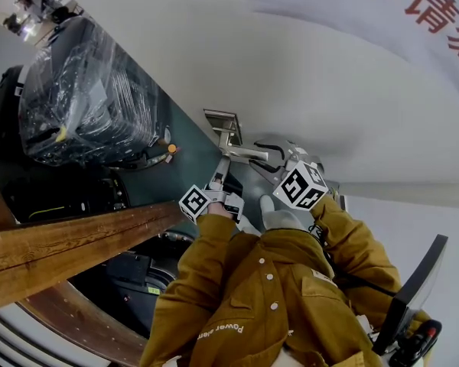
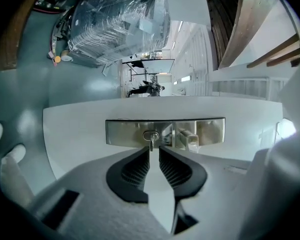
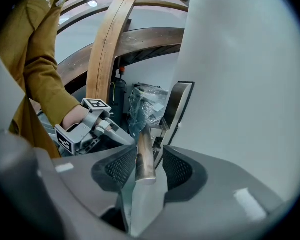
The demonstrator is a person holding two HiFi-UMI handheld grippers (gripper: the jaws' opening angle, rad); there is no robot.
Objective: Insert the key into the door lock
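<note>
My left gripper points level at the white door panel. Its black ribbed fingers stand a narrow slit apart. The small metal key sits in the round keyhole just beyond their tips, and nothing presses on it. The keyhole is set in a long rectangular brushed steel lock plate. Further right, my right gripper tilts downward, its dimpled dark fingers spread around the smooth, bar-shaped metal door handle. The bar lies against the left pad with a clear gap at the right one.
</note>
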